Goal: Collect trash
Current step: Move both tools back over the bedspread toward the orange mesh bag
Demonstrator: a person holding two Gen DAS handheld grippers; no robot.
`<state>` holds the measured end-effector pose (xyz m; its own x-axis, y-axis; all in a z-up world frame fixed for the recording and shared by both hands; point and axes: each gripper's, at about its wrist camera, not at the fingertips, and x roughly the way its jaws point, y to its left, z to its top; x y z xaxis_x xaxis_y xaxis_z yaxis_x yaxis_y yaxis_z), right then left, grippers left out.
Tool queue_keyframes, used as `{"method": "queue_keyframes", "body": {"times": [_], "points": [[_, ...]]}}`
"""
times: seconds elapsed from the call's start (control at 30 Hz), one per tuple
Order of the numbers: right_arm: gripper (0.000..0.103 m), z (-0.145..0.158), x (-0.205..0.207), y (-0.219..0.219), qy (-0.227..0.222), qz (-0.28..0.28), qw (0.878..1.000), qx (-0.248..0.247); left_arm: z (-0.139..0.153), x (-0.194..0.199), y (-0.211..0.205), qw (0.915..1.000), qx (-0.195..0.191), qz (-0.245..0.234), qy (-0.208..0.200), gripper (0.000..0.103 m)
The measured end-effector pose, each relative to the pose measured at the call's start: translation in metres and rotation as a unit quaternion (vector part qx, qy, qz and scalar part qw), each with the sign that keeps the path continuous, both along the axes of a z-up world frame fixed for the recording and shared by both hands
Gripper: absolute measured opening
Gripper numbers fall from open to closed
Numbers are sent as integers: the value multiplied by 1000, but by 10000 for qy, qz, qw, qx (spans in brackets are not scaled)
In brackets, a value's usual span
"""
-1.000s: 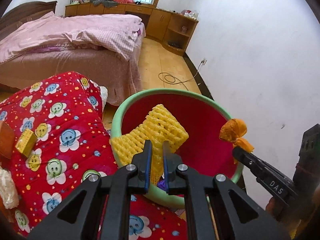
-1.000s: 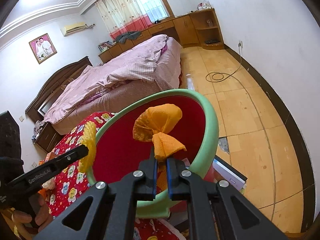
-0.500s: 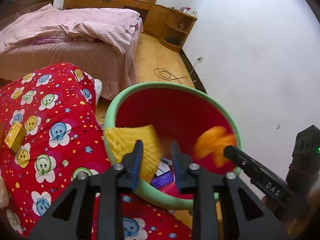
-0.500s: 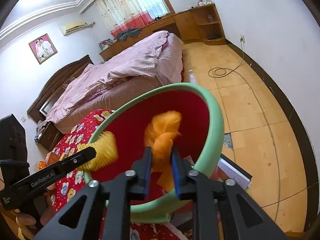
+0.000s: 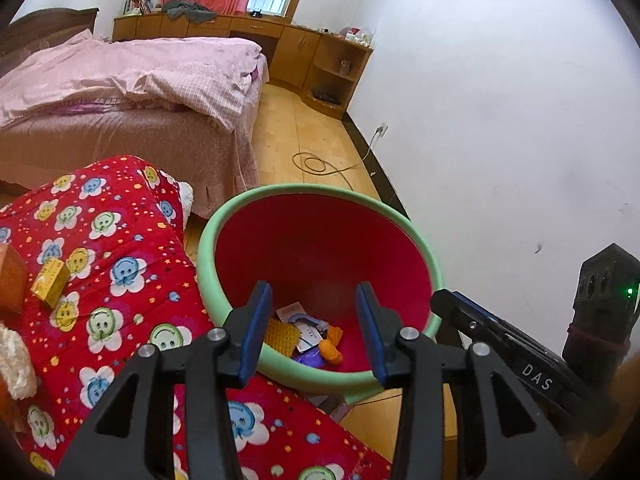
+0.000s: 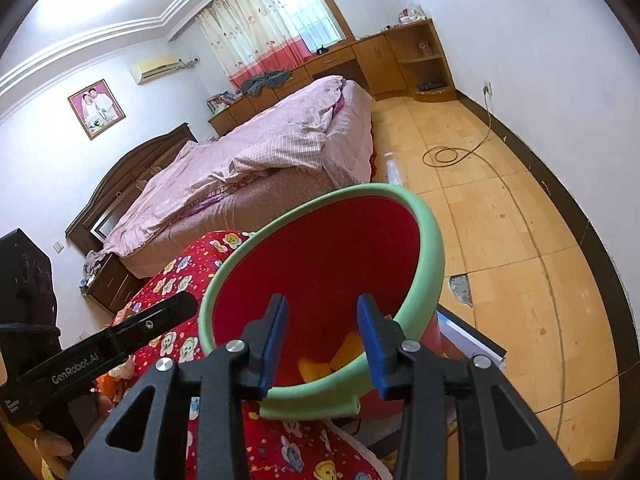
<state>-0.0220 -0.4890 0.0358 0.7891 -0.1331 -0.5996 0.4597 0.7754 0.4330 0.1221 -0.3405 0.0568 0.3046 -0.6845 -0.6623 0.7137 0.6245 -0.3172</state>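
Trash lies at the bottom of the red bin (image 5: 320,248) with the green rim: a yellow foam net (image 5: 282,335), an orange foam net (image 5: 332,346), a white printed wrapper (image 5: 306,326) and a purple scrap (image 5: 308,358) sit together in a small heap on the bin's floor. The left claw (image 5: 316,326) hangs above the near rim, its blue-padded jaws spreading apart with nothing between them. The right claw (image 6: 322,336) hovers over the same bin from the other side, its jaws likewise parting and pinching nothing; past them, yellow netting (image 6: 348,350) shows low inside the bin. The bin stands just beside a surface covered by a red quilt (image 5: 120,280) printed with smiling flowers, on which a small yellow box (image 5: 50,282) rests well away from the bin. Behind it a bed (image 5: 132,92) with pink bedding fills the room's far side, and a coiled cable (image 5: 320,164) lies on the wooden floor (image 6: 500,220) near the white wall
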Motion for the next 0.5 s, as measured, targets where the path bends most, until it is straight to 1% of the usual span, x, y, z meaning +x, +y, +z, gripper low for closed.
{"method": "queue_keyframes", "body": {"times": [0.13, 0.27, 0.4, 0.5], "points": [[45, 8, -9, 4, -23, -19, 10000, -12, 8, -7, 13, 9999, -6, 129, -81, 44], [55, 17, -17, 13, -67, 2, 10000, -20, 14, -13, 31, 9994, 29, 301, -140, 44], [58, 21, -21, 23, -84, 86, 9999, 16, 17, -13, 54, 9984, 82, 528, -171, 44], [61, 23, -22, 33, -87, 154, 9998, 30, 19, -9, 76, 9967, 116, 788, -170, 45]]}}
